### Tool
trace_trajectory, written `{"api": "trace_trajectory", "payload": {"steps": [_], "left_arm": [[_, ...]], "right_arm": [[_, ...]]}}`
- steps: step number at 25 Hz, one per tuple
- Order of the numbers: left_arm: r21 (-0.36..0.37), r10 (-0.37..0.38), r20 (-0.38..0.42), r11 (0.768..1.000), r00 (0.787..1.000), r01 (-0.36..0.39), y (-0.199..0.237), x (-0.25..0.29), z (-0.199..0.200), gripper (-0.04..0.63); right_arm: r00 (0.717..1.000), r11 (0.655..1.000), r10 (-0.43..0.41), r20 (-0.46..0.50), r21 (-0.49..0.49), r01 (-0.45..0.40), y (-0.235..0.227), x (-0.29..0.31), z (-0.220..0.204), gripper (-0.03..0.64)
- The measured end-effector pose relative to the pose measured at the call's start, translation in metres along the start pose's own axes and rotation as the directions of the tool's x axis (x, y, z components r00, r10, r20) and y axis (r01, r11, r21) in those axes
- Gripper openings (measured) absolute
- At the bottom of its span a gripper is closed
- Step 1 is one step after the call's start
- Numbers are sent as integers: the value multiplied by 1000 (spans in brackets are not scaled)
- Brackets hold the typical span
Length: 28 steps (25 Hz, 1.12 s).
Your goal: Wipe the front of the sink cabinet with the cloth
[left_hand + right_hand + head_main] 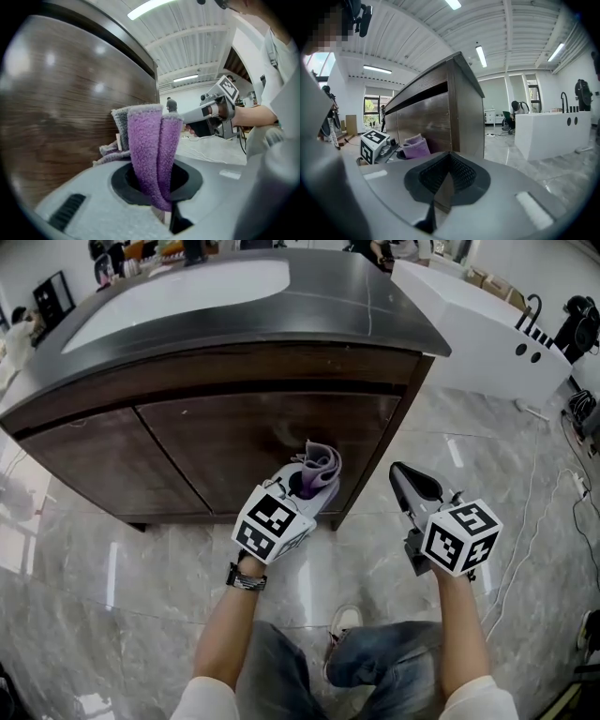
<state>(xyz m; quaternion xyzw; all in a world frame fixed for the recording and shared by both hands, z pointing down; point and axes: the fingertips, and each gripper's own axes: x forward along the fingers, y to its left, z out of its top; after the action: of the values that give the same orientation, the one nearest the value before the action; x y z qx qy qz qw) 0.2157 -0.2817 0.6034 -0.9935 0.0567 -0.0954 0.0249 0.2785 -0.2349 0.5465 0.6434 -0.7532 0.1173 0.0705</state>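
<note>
1. The left gripper [305, 486] has its jaws clenched on the purple cloth [322, 465]. A folded wad of it sticks out past the jaw tips.
2. The cloth sits low on the right-hand door [272, 432] of the sink cabinet, near the cabinet's right corner. It is touching the wood or just beside it; I can't tell which.
3. The right gripper [411, 486] has its jaws pressed together on nothing. It hangs over the floor [141, 559] to the right of the cabinet corner, apart from the cloth.
4. Step in hand, as I judge it: wiping the door face. Most of the front probably remains, including the left door [103, 465] and the strip under the counter [375, 315].
5. To do it well, angle the left gripper so the cloth wad meets the wood first. The hard jaw tips should not reach the door, since they could scuff it.
6. Press lightly and evenly so the wad flattens. Wipe in overlapping passes from the right edge toward the seam between the doors, working row by row.
7. The grip needs to be tight. The cloth is pinched on a fold, and drag against the wood could pull it out.
8. The right gripper is best held clear of the wiping path. It has no job here.
</note>
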Motion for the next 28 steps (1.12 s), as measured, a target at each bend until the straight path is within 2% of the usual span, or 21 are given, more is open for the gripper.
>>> {"api": "trace_trajectory", "payload": {"steps": [5,9,15,28], "left_arm": [[4,-92,-6,996,996,92,-30,46,-3,49],[-19,-133,-47,991,990,133,-50,78,-30,49],[-52,-89,-114,995,989,84,-41,73,-84,49],[-87,39,-196,995,980,-57,17,-5,-153,51]], "right_arm": [[1000,1000,-26,9,14,25,-11,-12,0,6],[999,999,-33,21,41,32,-17,-22,0,6],[999,999,-21,34,35,20,-14,-23,5,6],[999,999,39,24,-9,-39,16,-11,5,6]]}}
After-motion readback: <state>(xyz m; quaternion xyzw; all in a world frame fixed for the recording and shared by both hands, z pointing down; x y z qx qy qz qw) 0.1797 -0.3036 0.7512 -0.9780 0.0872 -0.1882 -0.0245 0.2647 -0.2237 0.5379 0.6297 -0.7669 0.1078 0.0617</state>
